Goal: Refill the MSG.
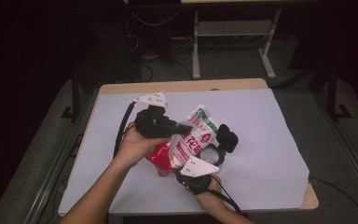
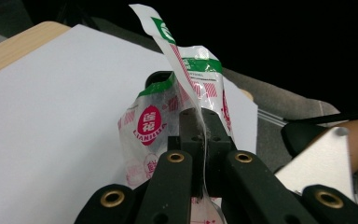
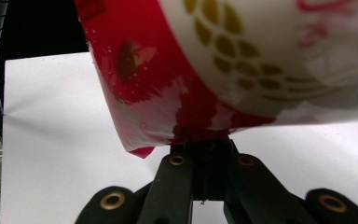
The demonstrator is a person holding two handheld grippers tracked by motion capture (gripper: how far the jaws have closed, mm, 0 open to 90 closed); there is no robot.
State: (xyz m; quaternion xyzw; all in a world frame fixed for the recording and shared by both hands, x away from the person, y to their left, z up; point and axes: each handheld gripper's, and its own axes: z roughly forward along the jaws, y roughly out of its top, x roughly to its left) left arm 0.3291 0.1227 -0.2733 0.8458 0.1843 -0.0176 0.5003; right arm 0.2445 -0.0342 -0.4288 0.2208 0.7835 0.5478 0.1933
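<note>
Where white sheet covers table: plastic bag mid-table, clamped by left gripper and right gripper; black clamp right; bare sheet all round.

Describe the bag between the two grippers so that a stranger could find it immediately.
On the white sheet covering the table, look near the middle, where both hands meet. The plastic bag hangs there, pinched by both grippers. It alone is white and red with a green band on top.
</note>
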